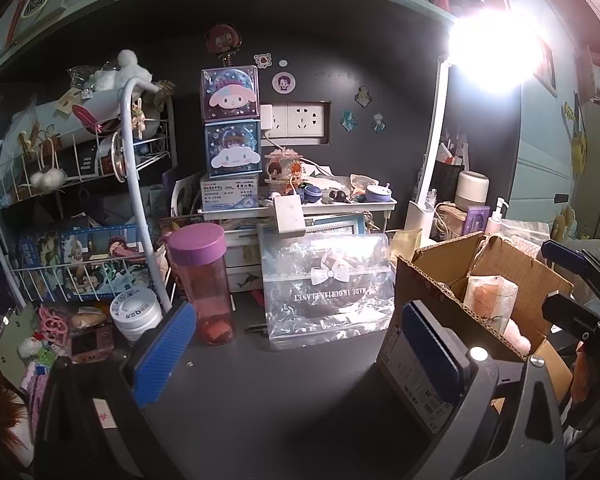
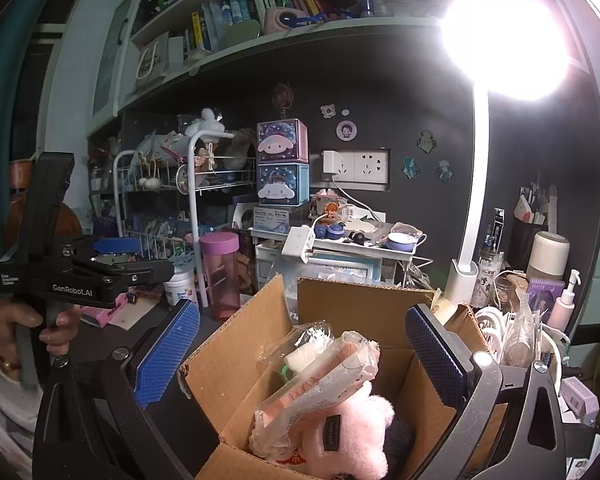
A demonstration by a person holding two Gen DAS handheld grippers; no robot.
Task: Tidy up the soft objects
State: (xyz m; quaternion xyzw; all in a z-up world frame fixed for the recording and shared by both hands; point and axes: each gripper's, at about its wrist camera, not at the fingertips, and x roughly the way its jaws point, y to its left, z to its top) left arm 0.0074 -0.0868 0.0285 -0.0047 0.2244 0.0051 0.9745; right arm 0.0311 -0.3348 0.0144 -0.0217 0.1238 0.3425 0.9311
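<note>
An open cardboard box (image 2: 236, 368) stands on the dark desk and holds a pink plush toy (image 2: 352, 432) and plastic-wrapped soft items (image 2: 324, 372). My right gripper (image 2: 304, 360) is open and empty, hovering over the box. In the left wrist view the box (image 1: 440, 280) is at the right with a wrapped item (image 1: 488, 296) inside. My left gripper (image 1: 300, 352) is open and empty above bare desk, left of the box. It also shows in the right wrist view (image 2: 112, 248).
A pink bottle with purple lid (image 1: 204, 284), a clear plastic bag with a bow (image 1: 328, 284), a white jar (image 1: 136, 312) and a wire rack (image 1: 80, 200) crowd the desk's back and left. A bright desk lamp (image 1: 488, 48) glares at the right.
</note>
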